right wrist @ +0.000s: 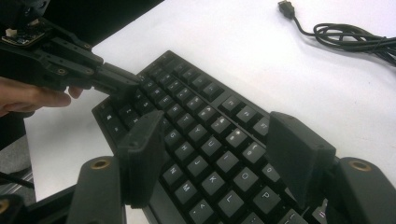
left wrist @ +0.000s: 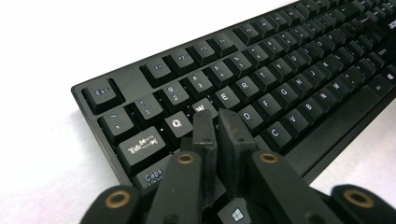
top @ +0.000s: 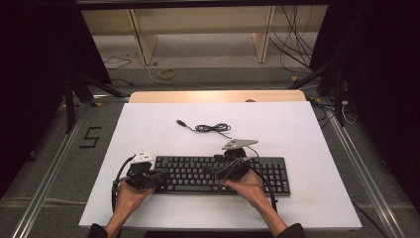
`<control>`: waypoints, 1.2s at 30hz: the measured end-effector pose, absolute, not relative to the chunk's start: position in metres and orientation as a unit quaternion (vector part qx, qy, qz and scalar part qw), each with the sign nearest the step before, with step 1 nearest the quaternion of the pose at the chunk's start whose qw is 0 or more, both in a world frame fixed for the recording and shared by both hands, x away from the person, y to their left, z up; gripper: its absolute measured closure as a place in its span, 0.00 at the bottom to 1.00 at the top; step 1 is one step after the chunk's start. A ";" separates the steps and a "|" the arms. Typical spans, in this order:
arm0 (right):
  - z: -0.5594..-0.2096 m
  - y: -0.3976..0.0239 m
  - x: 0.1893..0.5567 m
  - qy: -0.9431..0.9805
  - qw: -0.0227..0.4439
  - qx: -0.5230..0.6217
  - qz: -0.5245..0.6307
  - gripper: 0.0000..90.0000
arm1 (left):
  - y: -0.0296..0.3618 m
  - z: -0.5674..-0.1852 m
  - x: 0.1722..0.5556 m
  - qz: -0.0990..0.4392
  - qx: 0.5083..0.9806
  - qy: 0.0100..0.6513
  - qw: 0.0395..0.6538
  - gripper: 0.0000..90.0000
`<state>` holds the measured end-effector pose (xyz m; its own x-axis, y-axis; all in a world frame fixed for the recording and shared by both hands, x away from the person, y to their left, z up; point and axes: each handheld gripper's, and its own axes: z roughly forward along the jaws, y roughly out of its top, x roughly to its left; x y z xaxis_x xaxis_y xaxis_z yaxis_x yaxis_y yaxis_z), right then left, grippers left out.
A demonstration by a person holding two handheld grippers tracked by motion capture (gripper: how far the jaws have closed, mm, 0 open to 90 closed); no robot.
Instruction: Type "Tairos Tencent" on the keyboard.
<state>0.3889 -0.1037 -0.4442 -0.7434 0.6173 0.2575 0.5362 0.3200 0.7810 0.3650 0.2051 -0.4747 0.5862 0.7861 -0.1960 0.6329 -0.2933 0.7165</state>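
A black keyboard (top: 218, 173) lies across the near half of a white table (top: 297, 134). My left gripper (top: 161, 174) is at the keyboard's left end. In the left gripper view its jaws stand shut side by side with nothing between them (left wrist: 217, 126), their tips low over the keys just below W on the keyboard (left wrist: 289, 70). My right gripper (top: 218, 168) hovers over the keyboard's middle and points left. In the right gripper view it is wide open (right wrist: 219, 158) above the letter keys of the keyboard (right wrist: 196, 121), gripping nothing. That view also has the left gripper (right wrist: 116, 81) farther off.
The keyboard's black cable (top: 210, 128) lies coiled on the table behind it, with its USB plug (top: 181, 122) loose at the left end. Bare white table surrounds the keyboard. Beyond the table's far edge are wooden shelving and floor cables.
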 end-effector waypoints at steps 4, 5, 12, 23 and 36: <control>-0.444 -0.105 0.389 0.811 0.046 0.356 0.462 0.43 | 0.205 -0.476 0.366 0.098 0.801 0.446 0.387 0.98; -0.444 -0.105 0.388 0.811 0.045 0.357 0.461 0.43 | 0.205 -0.477 0.366 0.097 0.802 0.446 0.385 0.99; -0.445 -0.104 0.388 0.812 0.045 0.356 0.461 0.43 | 0.204 -0.479 0.367 0.093 0.810 0.445 0.370 0.99; -0.445 -0.103 0.387 0.813 0.047 0.353 0.461 0.43 | 0.204 -0.475 0.365 0.092 0.800 0.448 0.388 0.98; -0.443 -0.100 0.387 0.812 0.048 0.350 0.465 0.44 | 0.203 -0.467 0.358 0.080 0.785 0.438 0.430 0.72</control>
